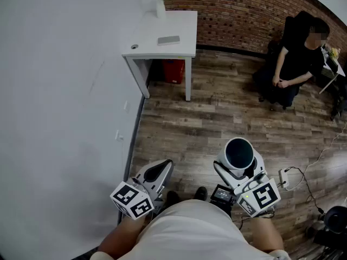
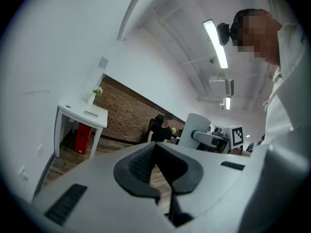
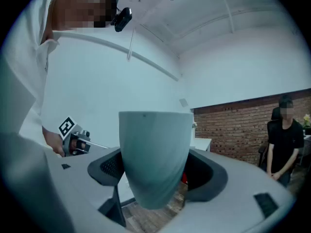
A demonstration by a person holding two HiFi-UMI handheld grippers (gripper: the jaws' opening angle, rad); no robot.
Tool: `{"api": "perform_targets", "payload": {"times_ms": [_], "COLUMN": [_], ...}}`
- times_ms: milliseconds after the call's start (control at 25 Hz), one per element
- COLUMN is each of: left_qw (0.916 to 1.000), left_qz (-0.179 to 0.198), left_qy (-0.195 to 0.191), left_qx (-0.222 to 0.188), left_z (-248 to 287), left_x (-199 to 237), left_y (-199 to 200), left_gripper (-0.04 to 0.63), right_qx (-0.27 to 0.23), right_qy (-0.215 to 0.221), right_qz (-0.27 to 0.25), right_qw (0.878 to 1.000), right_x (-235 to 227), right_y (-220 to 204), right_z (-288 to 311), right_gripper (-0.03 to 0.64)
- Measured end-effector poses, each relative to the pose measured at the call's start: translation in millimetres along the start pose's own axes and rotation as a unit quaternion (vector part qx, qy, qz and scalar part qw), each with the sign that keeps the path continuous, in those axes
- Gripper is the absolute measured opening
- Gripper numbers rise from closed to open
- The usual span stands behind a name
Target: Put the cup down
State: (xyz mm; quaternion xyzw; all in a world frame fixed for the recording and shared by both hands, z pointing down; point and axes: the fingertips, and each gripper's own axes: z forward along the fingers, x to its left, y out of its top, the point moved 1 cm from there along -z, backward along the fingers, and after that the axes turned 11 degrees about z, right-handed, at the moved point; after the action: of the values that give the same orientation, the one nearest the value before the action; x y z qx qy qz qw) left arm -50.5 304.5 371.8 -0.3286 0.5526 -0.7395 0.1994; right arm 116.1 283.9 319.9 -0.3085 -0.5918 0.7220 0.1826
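The smooth, tapered white cup [image 3: 154, 154] is grasped between the ribbed dark fingers [image 3: 108, 167] of the right gripper [image 3: 158, 174], in the air close to the body. The left gripper [image 2: 154, 171] is clenched on nothing. Farther off are seen wooden floor planks [image 1: 217, 123], a white counter [image 1: 162, 50] carrying a flat grey thing [image 1: 168, 39], perhaps a phone, and a rough brick wall [image 1: 238, 15].

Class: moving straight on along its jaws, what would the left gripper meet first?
Nothing close: the left gripper, shut and empty, has open air ahead; probably the seated person by the brick wall, though depth is unclear.
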Motion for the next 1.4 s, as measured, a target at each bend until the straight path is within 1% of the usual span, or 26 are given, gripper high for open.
{"api": "perform_targets", "payload": {"times_ms": [320,480,600,760,1160,1400], "left_qw": [1.0000,0.9998,0.9996,0.9994,0.9994,0.9993], "left_qz": [0.001,0.013,0.021,0.027,0.028,0.026], "left_qy": [0.001,0.010,0.018,0.018,0.017,0.020], "left_qx": [0.001,0.006,0.008,0.011,0.013,0.018], "left_z": [-3.3,-4.7,-5.5,-5.4,0.1,11.8], "left_x": [2.6,4.5,6.1,4.0,-2.9,-10.5], "left_y": [-5.2,-7.4,-7.0,-6.4,-10.7,-12.6], "left_gripper": [0.008,0.006,0.008,0.008,0.015,0.015], "right_qx": [0.000,-0.004,-0.004,-0.002,-0.002,0.003], "right_qy": [-0.001,-0.003,-0.004,-0.006,-0.002,0.005], "right_qz": [0.005,0.026,0.029,0.031,0.037,0.038], "right_qw": [1.000,1.000,1.000,0.999,0.999,0.999], "right_x": [2.8,0.4,-0.6,-1.7,-6.0,-18.2], "right_y": [-4.4,-6.9,-7.5,-8.7,-13.9,-13.5], "right_z": [2.2,3.2,3.0,0.7,-2.9,-6.9], "right_gripper": [0.373,0.374,0.374,0.374,0.374,0.374]}}
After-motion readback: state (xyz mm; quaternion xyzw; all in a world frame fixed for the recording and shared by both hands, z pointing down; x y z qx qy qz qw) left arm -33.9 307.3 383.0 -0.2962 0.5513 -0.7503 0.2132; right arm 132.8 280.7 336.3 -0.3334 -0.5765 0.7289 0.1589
